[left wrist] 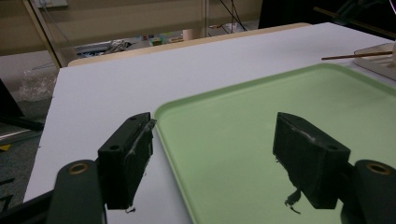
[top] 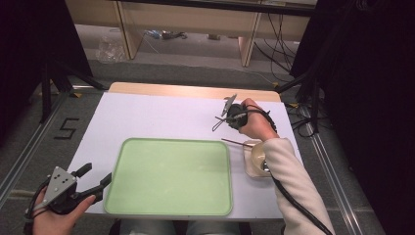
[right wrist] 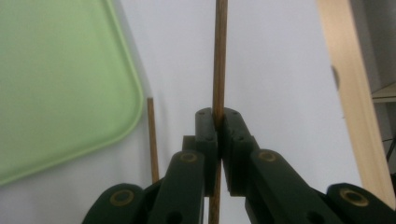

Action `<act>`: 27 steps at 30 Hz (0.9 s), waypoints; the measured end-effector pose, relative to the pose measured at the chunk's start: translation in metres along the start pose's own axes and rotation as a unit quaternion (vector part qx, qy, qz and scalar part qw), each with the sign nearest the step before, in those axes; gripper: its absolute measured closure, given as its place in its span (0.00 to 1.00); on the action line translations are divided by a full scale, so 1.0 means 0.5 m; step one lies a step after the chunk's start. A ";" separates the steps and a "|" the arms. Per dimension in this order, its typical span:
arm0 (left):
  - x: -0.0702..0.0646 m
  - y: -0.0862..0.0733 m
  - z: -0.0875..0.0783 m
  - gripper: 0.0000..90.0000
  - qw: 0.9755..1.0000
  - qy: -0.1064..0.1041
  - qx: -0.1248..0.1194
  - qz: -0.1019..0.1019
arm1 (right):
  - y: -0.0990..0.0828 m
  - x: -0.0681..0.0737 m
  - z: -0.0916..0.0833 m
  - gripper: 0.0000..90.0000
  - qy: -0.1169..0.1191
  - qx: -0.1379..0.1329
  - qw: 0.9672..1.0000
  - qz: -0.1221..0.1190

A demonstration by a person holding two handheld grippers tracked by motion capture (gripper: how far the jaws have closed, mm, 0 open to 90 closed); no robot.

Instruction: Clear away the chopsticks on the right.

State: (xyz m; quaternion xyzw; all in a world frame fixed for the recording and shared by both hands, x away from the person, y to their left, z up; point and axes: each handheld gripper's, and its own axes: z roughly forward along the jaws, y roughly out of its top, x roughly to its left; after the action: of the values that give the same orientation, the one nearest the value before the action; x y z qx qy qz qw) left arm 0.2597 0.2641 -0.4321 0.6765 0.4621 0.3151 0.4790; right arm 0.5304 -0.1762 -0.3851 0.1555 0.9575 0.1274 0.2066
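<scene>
The right gripper (right wrist: pixel 218 122) is clamped on a thin brown wooden chopstick (right wrist: pixel 220 56), with its twin (right wrist: pixel 152 135) lying just beside, while the left gripper (left wrist: pixel 212 161) stands apart over the pale green plastic tray's (left wrist: pixel 161 116) near edge.

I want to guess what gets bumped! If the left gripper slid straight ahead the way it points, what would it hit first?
Probably the green tray. The left gripper has open jaws over the tray's near corner. Farther along that line sits the bowl's dish with a chopstick, though depth is hard to judge.
</scene>
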 end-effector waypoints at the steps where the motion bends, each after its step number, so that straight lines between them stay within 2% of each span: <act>1: 0.000 0.000 0.000 0.31 1.000 0.000 0.000 0.000 | 0.000 -0.004 -0.006 0.97 -0.006 -0.009 1.000 0.005; 4: 0.000 0.000 0.000 0.31 1.000 0.000 0.000 -0.001 | -0.001 -0.012 -0.021 0.97 -0.016 -0.038 0.999 0.024; 5: 0.000 0.000 0.000 0.31 1.000 0.000 0.000 0.000 | -0.001 -0.012 -0.027 0.97 -0.012 -0.050 0.998 0.041; 6: 0.000 0.000 0.000 0.31 1.000 0.000 0.000 0.000 | -0.002 -0.012 -0.031 0.97 -0.021 -0.061 0.996 0.054; 7: 0.000 0.000 0.000 0.31 1.000 0.000 0.000 -0.001 | -0.003 -0.012 -0.036 0.97 -0.020 -0.066 0.995 0.066; 8: 0.000 0.000 0.000 0.31 1.000 0.000 0.000 -0.001 | -0.005 -0.018 -0.046 0.97 -0.033 -0.088 0.993 0.077; 9: 0.000 0.000 0.000 0.31 1.000 0.000 0.000 -0.001 | -0.005 -0.018 -0.046 0.97 -0.033 -0.088 0.993 0.077; 10: 0.000 0.000 0.000 0.31 1.000 0.001 0.000 -0.001 | -0.007 -0.023 -0.052 0.97 -0.037 -0.103 0.991 0.083; 11: 0.000 0.000 0.000 0.31 1.000 0.000 0.001 -0.001 | -0.009 -0.024 -0.060 0.97 -0.040 -0.116 0.987 0.104; 12: 0.000 0.000 0.000 0.31 1.000 0.001 0.001 -0.001 | -0.010 -0.026 -0.066 0.97 -0.044 -0.130 0.984 0.116; 13: 0.000 0.000 0.000 0.31 1.000 0.002 0.002 -0.002 | -0.012 -0.029 -0.070 0.97 -0.044 -0.139 0.982 0.118; 14: 0.000 0.000 0.000 0.31 1.000 0.002 0.002 -0.001 | -0.016 -0.029 -0.081 0.97 -0.058 -0.168 0.974 0.142; 15: 0.000 0.000 0.000 0.31 1.000 0.002 0.003 -0.001 | -0.016 -0.029 -0.081 0.97 -0.058 -0.168 0.974 0.142; 16: 0.000 0.000 0.000 0.31 1.000 0.002 0.002 -0.002 | -0.017 -0.031 -0.087 0.97 -0.054 -0.176 0.971 0.150; 17: 0.000 0.000 0.000 0.31 1.000 0.001 0.001 -0.002 | -0.020 -0.030 -0.095 0.97 -0.056 -0.196 0.964 0.168; 19: 0.000 0.000 0.000 0.31 1.000 0.001 0.001 -0.001 | -0.023 -0.032 -0.104 0.97 -0.056 -0.220 0.957 0.183; 20: 0.000 0.000 0.000 0.31 1.000 0.001 0.000 -0.002 | -0.026 -0.032 -0.109 0.97 -0.064 -0.236 0.950 0.193; 21: 0.000 0.000 0.000 0.31 1.000 0.001 0.001 -0.002 | -0.029 -0.029 -0.116 0.97 -0.067 -0.253 0.940 0.218; 23: 0.000 -0.001 0.000 0.31 1.000 0.001 0.001 -0.003 | -0.034 -0.028 -0.128 0.97 -0.070 -0.281 0.927 0.239; 24: 0.000 0.000 0.000 0.31 1.000 0.001 0.001 -0.003 | -0.037 -0.023 -0.136 0.97 -0.057 -0.299 0.915 0.264; 25: 0.000 0.000 0.000 0.31 1.000 0.001 0.001 -0.001 | -0.037 -0.023 -0.136 0.97 -0.057 -0.299 0.915 0.264; 26: 0.000 0.000 0.000 0.31 1.000 0.001 0.000 -0.002 | -0.039 -0.019 -0.139 0.97 -0.053 -0.312 0.907 0.278; 27: 0.000 0.000 0.000 0.31 1.000 0.001 0.000 -0.002 | -0.041 -0.017 -0.141 0.97 -0.052 -0.317 0.902 0.289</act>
State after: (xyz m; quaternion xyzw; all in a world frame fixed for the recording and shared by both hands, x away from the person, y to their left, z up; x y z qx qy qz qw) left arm 0.2597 0.2639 -0.4322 0.6756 0.4635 0.3148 0.4791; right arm 0.5018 -0.2107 -0.3261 0.3580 0.7674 0.4701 0.2489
